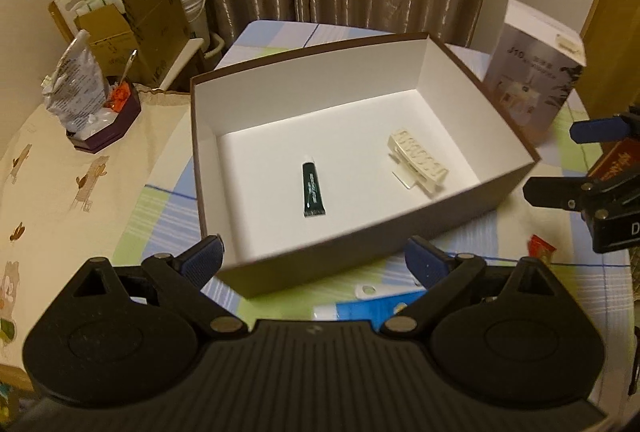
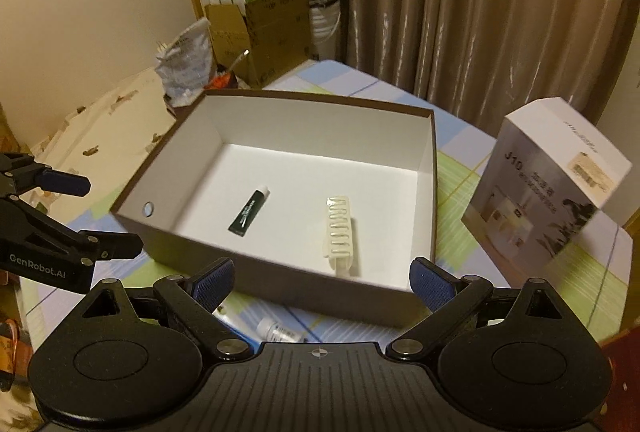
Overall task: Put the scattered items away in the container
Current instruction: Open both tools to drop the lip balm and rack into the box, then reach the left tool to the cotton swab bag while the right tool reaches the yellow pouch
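An open box [image 1: 320, 84], brown outside and white inside, stands on the checked tablecloth. A dark green tube [image 1: 313, 190] and a cream hair claw clip [image 1: 418, 156] lie on its floor. My left gripper [image 1: 315, 262] is open and empty just before the box's near wall. A blue and white tube [image 1: 372, 308] and a small white item [image 1: 366, 290] lie on the cloth under it. In the right wrist view the box [image 2: 320, 124], tube [image 2: 249, 212] and clip [image 2: 340, 232] show again. My right gripper [image 2: 320, 284] is open and empty at the near wall, above a small white bottle [image 2: 280, 330].
A tall white product box [image 1: 532, 88] stands right of the container. A purple octagonal tin [image 1: 104, 128] with a plastic bag sits at the left. A small red packet [image 1: 542, 246] lies at the right. Cardboard boxes [image 2: 264, 28] and curtains stand behind.
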A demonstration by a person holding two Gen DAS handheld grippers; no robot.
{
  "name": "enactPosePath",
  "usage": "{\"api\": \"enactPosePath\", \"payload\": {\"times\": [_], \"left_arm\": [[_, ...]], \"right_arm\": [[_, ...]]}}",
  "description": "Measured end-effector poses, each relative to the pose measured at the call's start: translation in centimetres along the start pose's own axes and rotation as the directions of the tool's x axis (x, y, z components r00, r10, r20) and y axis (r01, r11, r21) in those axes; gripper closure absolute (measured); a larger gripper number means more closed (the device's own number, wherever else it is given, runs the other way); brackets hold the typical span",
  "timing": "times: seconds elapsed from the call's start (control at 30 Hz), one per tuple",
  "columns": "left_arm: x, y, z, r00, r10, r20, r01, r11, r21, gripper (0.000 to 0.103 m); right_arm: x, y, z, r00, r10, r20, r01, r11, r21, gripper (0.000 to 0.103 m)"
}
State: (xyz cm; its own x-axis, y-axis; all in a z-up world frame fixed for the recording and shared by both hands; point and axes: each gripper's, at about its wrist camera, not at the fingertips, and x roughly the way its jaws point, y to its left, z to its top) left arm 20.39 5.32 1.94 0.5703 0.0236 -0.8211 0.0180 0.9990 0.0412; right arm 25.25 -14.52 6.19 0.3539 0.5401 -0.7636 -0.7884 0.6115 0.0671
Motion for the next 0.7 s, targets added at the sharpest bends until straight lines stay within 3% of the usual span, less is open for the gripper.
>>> {"api": "enactPosePath", "payload": {"times": [0.47,0.7], "left_arm": [[-6.9,-3.6,-7.9,0.991,0.041,0.125,-0.042,0.999,0.008,0.007],[-7.5,-4.1,-12.5,0.993,0.047,0.108,-0.045,0.999,-0.019,0.009]], "right_arm": [[-7.6,1.7,-7.4,0.992,-0.021,0.121,0.025,0.999,-0.025,0.004],[-9.1,1.3,-12.1,0.992,-0.033,0.122,0.031,0.999,0.026,0.004]]}}
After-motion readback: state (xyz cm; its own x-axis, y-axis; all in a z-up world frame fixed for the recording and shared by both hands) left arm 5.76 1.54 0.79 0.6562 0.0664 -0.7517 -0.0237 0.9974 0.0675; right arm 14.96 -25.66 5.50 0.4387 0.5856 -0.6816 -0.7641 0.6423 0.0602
